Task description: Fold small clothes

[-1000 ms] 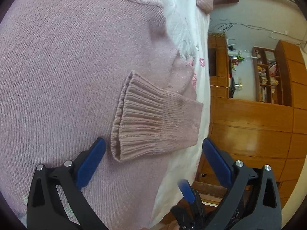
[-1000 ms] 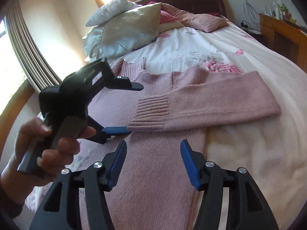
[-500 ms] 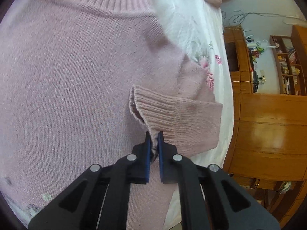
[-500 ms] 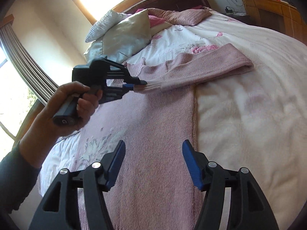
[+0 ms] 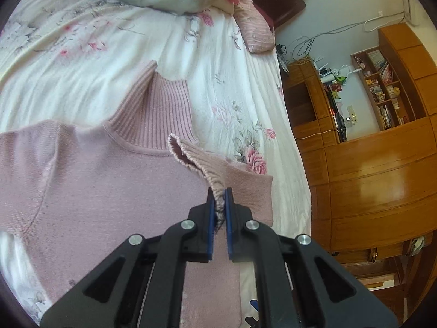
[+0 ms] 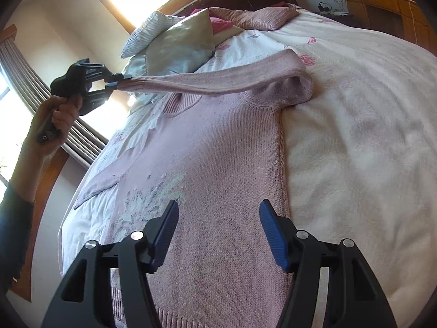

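Left claw (image 5: 218,205) clamps the ribbed cuff (image 5: 196,161) of the pink knitted sweater (image 6: 218,164) (sleeve lifted above the bed (image 6: 355,136)); right claw (image 6: 218,235) hovers with jaws apart.

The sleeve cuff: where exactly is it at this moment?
The ribbed sleeve cuff is pinched in the left gripper, lifted above the sweater's chest, just below its collar.

Dusty-pink knit sweater (image 6: 218,164) lies on a white bedspread (image 5: 82,63) printed with pink flowers.
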Demonstrator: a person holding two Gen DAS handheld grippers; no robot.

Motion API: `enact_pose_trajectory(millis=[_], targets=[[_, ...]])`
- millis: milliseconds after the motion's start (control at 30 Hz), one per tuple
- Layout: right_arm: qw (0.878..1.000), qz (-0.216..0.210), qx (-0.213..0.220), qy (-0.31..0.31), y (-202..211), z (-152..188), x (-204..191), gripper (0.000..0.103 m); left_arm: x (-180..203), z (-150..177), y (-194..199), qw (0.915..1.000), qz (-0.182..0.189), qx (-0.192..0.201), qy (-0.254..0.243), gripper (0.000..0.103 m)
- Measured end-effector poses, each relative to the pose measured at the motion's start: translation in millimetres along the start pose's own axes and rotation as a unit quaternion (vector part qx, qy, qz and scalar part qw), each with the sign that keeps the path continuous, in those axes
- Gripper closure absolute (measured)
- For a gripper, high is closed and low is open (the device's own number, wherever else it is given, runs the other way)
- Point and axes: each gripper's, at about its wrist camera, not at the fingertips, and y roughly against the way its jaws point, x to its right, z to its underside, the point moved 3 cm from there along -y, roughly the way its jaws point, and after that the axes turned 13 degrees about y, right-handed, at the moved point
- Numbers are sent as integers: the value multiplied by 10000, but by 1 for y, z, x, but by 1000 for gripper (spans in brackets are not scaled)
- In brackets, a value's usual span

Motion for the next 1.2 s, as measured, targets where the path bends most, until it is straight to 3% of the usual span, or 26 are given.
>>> enact_pose_trajectory(millis=[267,700,800,833,867,900,933,967,1033,1100,1200], targets=[[9999,-38,-119,62,-12,1,-9,40,-81,-17,25,9987,-182,116,452,98],[9994,-43,-307,143,-27,3,-22,40,-205,-24,-8,9919,-342,-87,1223,98],[9993,-44,-326,162,-27,3,-24,40,-218,-23,-21,9924,-484,-224,1105,96],[9993,-44,-330,174,-27,3,-25,40,-220,-22,-17,9920,-690,-32,1053,87],[9993,-46,-328,187,-26,2,-26,40,-219,-20,-6,9914,-810,268,991,65],[9993,-55,-318,198,-24,2,-27,40,-217,-18,8,9908,-774,572,954,52],[9993,-68,-309,210,-23,1,-29,40,-212,-15,24,9893,-651,907,934,29],[9993,-85,-305,218,-23,1,-31,40,-206,-10,36,9883,-467,1161,876,19],[9991,-132,-324,240,-23,2,-35,40,-194,-2,39,9909,25,1068,819,18],[9989,-177,-354,258,-25,2,-42,40,-183,2,21,9937,445,681,771,17],[9985,-243,-351,347,-24,1,-56,40,-183,8,-14,9950,481,302,819,17]])
